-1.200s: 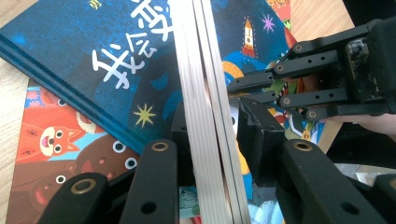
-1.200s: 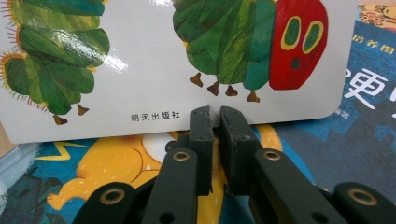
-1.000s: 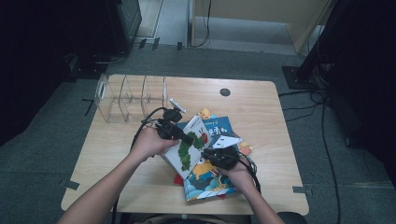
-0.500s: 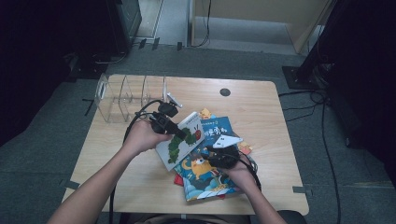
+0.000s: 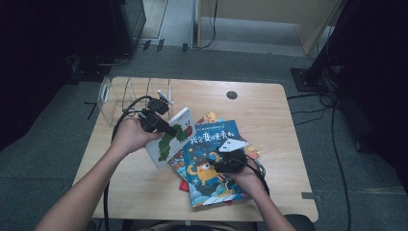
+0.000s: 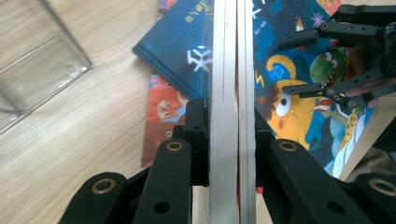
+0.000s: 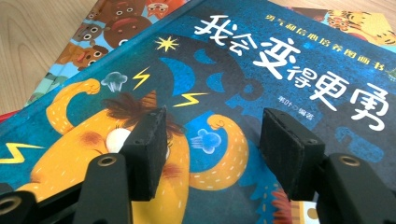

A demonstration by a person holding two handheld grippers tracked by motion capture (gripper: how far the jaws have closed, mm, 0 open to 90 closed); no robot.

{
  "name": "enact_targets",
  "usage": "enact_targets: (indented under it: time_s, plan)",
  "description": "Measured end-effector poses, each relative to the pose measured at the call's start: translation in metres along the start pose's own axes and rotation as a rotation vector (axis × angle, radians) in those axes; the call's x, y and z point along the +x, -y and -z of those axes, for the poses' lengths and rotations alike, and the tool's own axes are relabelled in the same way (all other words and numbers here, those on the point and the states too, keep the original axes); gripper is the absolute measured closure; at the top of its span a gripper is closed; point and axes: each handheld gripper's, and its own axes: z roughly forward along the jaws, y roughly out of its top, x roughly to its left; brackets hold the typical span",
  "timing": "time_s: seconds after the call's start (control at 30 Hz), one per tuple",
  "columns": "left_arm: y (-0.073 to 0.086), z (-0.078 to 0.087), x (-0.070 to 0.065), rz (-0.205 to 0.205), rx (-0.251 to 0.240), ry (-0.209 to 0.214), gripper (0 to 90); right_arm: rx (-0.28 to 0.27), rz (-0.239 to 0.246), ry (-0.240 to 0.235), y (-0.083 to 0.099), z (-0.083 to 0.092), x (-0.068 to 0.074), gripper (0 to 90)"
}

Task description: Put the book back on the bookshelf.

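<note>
Two hand-held grippers work over the tabletop (image 5: 269, 110). From above, the left hand-held gripper (image 5: 166, 129) lifts the white caterpillar book (image 5: 174, 137), left of the blue book (image 5: 211, 161). Its own view shows jaws clamped on that book's edge (image 6: 231, 93). The right hand-held gripper (image 7: 210, 140) hovers over the blue book (image 7: 280, 70), jaws just opening, nothing between.

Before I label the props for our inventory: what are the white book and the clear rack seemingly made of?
The white book, clamped in the left claw, looks like stiff board: thick pale layered edges, smooth printed cover. The clear rack looks like acrylic or similar hard plastic: see-through panels with glinting edges; glass is possible.
</note>
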Motion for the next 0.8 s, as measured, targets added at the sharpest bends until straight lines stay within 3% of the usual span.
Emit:
enact_targets:
  time_s: [0.37, 0.8]
  plan:
    - [0.012, 0.018, 0.018, 0.015, 0.003, -0.051, 77.6, 0.003, 0.008, -0.010, 0.000, 0.000, 0.000, 38.1]
    - [0.023, 0.033, 0.039, 0.064, 0.020, -0.117, 77.6, 0.003, 0.006, -0.011, 0.000, 0.000, 0.000, 38.0]
